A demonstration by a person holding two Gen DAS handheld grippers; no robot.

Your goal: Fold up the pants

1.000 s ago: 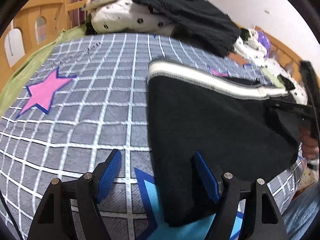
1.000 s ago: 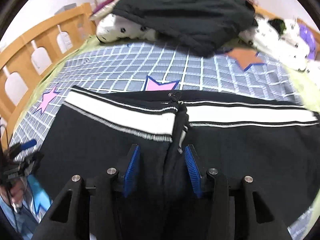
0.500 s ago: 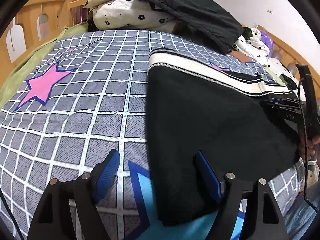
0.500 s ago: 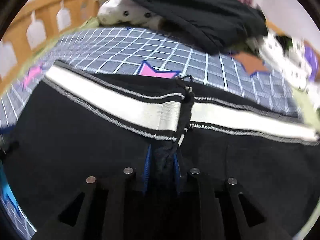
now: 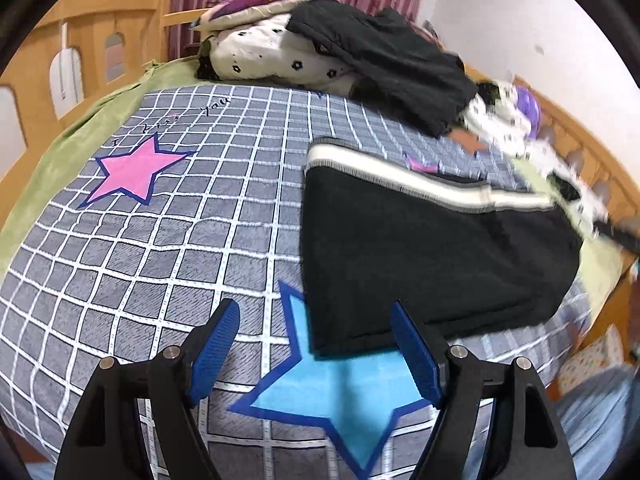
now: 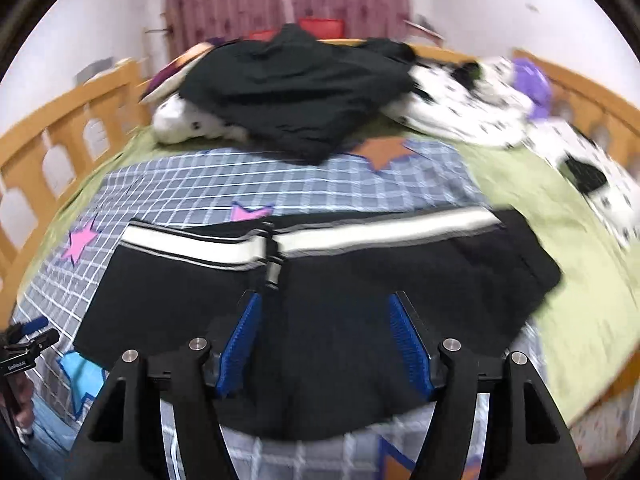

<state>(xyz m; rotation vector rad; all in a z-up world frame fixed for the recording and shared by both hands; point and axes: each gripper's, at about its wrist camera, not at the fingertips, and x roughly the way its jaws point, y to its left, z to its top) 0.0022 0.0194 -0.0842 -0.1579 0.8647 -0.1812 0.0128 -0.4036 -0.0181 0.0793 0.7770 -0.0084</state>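
Seen only from the left wrist: large pink star (image 5: 134, 172) at 10 o'clock and big light-blue star (image 5: 340, 396) at 6 o'clock on the grey checked blanket (image 5: 192, 248); lower left corner of the black pants (image 5: 420, 256) lying over that blue star's upper point; right half of the garment cut short at 3 o'clock by motion blur.

Seen only from the right wrist: whole width of the pants (image 6: 320, 320) spread flat on the blanket (image 6: 260, 184), white waistband (image 6: 360, 236) running from 9 to 2 o'clock at the far edge, a short striped tab (image 6: 273, 274) hanging down at the centre front; orange star (image 6: 390, 150) at 12 o'clock, green sheet (image 6: 568, 248) at 3 o'clock, pile of dark clothing (image 6: 296, 92) on spotted bedding near the wooden bed rail (image 6: 60, 132); other handheld rig dimly visible at 8 o'clock.

Left gripper (image 5: 316, 350) held low at the near edge of the bed, pointing across it; jaws released, spread wide, straddling the pants' corner without touching it; blue pads (image 5: 216, 348) bare.

Right gripper (image 6: 326, 344) held above the middle of the pants, aimed toward the waistband; jaws released, wide apart, nothing between them; blurred frame.
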